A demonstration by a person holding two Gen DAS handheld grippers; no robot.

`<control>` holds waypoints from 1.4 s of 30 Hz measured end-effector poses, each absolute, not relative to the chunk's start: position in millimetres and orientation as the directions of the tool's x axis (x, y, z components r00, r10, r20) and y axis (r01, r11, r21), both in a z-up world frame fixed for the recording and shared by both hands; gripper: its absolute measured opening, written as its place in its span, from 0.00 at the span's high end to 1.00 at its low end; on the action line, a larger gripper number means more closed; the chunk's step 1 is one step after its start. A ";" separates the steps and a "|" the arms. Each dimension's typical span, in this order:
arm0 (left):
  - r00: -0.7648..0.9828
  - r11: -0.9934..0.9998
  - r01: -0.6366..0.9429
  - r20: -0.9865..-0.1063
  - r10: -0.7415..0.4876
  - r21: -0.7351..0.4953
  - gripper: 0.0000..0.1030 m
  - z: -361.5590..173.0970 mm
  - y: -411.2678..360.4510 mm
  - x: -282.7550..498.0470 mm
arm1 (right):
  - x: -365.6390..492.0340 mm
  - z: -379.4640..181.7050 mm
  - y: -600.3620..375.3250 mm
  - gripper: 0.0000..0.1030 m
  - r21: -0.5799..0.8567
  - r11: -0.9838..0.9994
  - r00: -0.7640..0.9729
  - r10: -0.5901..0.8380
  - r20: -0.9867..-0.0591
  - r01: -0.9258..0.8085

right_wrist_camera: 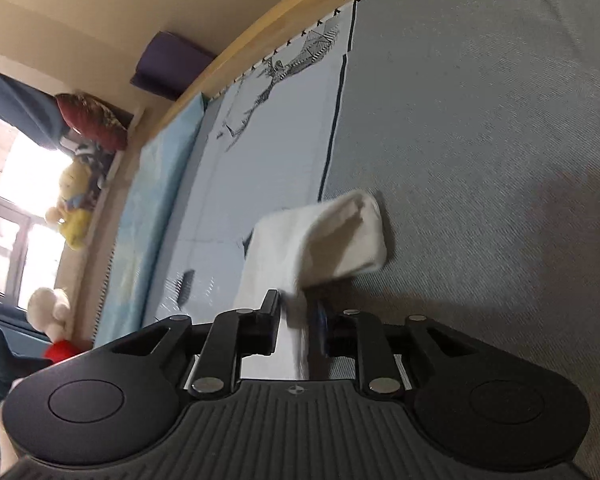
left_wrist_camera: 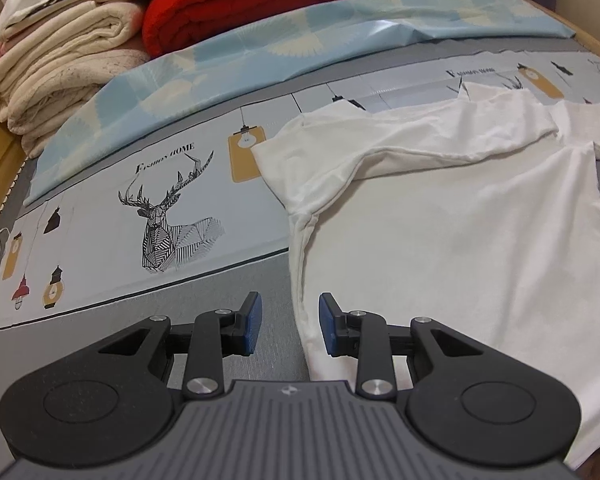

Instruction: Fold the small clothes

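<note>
Shirt [left_wrist_camera: 460, 220] lies flat, its side edge running straight between the left gripper [left_wrist_camera: 290, 320]'s open jaws. Right gripper [right_wrist_camera: 296, 312] loosely holds white cloth [right_wrist_camera: 340, 236]; grip unclear.

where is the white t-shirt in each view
Left wrist view: the white t-shirt lies spread over the right half, its side edge between the left tongs.
Right wrist view: only a blurred sleeve end shows at centre, running down between the right tongs.
Shared landmark: the deer print on the bed sheet.
</note>
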State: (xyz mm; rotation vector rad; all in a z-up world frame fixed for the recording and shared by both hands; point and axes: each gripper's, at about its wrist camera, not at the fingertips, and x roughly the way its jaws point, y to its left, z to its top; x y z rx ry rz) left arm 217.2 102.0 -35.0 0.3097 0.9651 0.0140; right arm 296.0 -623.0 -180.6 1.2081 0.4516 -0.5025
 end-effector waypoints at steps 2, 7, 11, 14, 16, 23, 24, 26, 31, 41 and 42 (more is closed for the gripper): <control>0.568 0.955 0.125 -0.809 0.152 0.268 0.66 -36.4 102.2 217.3 | 296.7 -182.1 -629.0 0.79 0.777 0.257 0.817 -0.124 -0.564 0.575; 0.556 0.951 0.128 -0.814 0.165 0.280 0.66 -41.0 103.2 215.9 | 296.6 -190.4 -641.2 0.77 0.802 0.189 0.824 -0.137 -0.549 0.566; 0.546 0.949 0.127 -0.819 0.177 0.290 0.66 -44.2 106.6 216.1 | 294.8 -196.3 -654.4 0.77 0.807 0.141 0.817 -0.169 -0.551 0.573; 0.549 0.951 0.119 -0.817 0.177 0.286 0.66 -43.2 107.4 217.9 | 292.5 -178.4 -652.6 0.92 0.797 0.225 0.824 -0.253 -0.508 0.560; 0.555 0.952 0.119 -0.814 0.172 0.282 0.66 -41.4 106.0 219.2 | 288.6 -148.7 -642.2 0.97 0.776 0.383 0.859 -0.327 -0.394 0.501; 0.569 0.955 0.129 -0.808 0.151 0.269 0.66 -37.0 98.4 221.0 | 280.7 -141.8 -622.7 0.96 0.569 0.485 0.746 -0.483 -0.458 0.664; 0.569 0.954 0.131 -0.808 0.150 0.269 0.66 -36.9 98.1 220.4 | 285.4 -156.5 -628.7 0.96 0.497 0.429 0.657 -0.475 -0.586 0.754; 0.570 0.953 0.133 -0.808 0.151 0.272 0.66 -37.0 98.9 219.4 | 275.8 -182.9 -640.7 0.98 0.504 0.329 0.602 -0.428 -0.674 0.799; 0.568 0.961 0.111 -0.809 0.149 0.254 0.66 -35.4 106.7 219.4 | 273.6 -171.9 -645.7 0.96 0.520 0.329 0.614 -0.460 -0.641 0.788; 0.542 0.993 0.052 -0.838 0.061 0.106 0.66 -30.1 121.5 223.7 | 296.2 -100.4 -582.9 0.79 0.232 0.474 0.502 -0.588 -0.634 0.849; 0.536 0.995 0.050 -0.843 0.050 0.091 0.66 -30.4 123.3 223.3 | 299.7 -89.0 -571.1 0.78 0.244 0.525 0.547 -0.563 -0.619 0.816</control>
